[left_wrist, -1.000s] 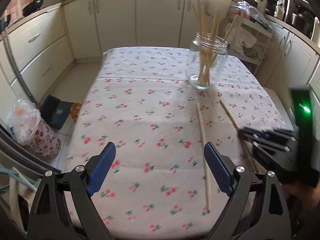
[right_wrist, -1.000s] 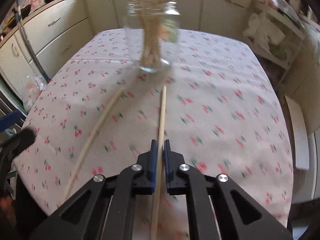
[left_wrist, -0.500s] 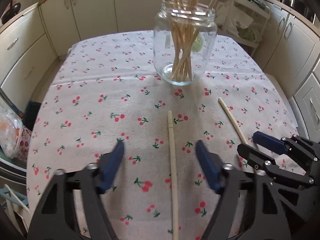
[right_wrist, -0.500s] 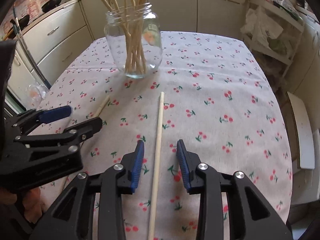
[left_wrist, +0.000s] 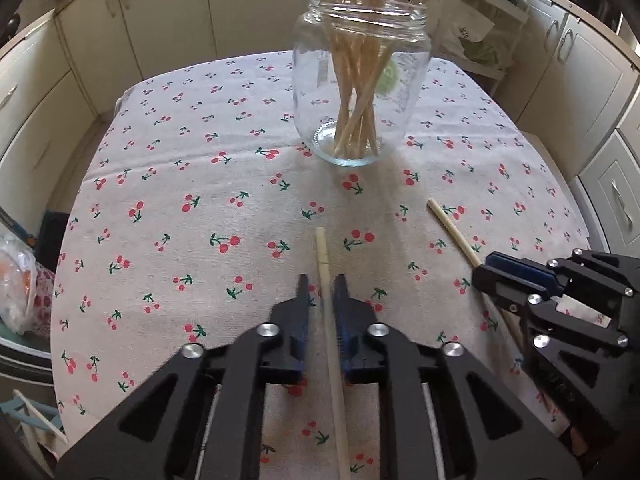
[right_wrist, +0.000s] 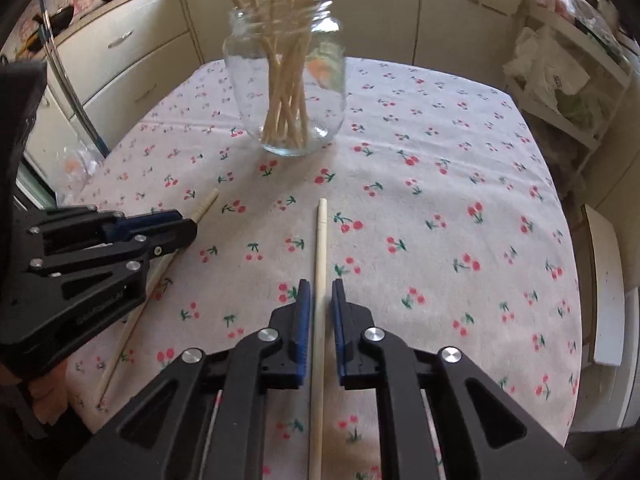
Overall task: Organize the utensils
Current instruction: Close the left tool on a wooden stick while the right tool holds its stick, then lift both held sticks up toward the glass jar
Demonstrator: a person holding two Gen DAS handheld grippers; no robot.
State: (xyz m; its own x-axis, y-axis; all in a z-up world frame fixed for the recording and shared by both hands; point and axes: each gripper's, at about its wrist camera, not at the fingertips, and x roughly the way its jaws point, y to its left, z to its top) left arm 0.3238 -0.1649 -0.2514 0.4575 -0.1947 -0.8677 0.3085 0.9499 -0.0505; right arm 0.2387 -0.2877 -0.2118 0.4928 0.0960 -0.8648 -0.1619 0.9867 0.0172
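A glass jar (left_wrist: 360,92) holding several wooden chopsticks stands on the cherry-print tablecloth (left_wrist: 180,208); it also shows in the right wrist view (right_wrist: 286,92). Two loose chopsticks lie on the cloth. My left gripper (left_wrist: 322,290) is nearly shut around the left chopstick (left_wrist: 323,256), the blue pads close on both sides of it. My right gripper (right_wrist: 320,294) straddles the right chopstick (right_wrist: 321,240) with a small gap on each side. The left gripper shows in the right wrist view (right_wrist: 176,224) over the left chopstick (right_wrist: 206,204). The right gripper shows in the left wrist view (left_wrist: 484,270).
Cream kitchen cabinets (left_wrist: 132,28) surround the table. A plastic bag (left_wrist: 20,280) sits on the floor at the left. A white shelf with bags (right_wrist: 560,92) stands at the right. The table's right edge (right_wrist: 576,280) is close to a white stool.
Both grippers have moved forward and down along their chopsticks. Both jaws have narrowed around them; the left has closed from wide open to nearly shut.
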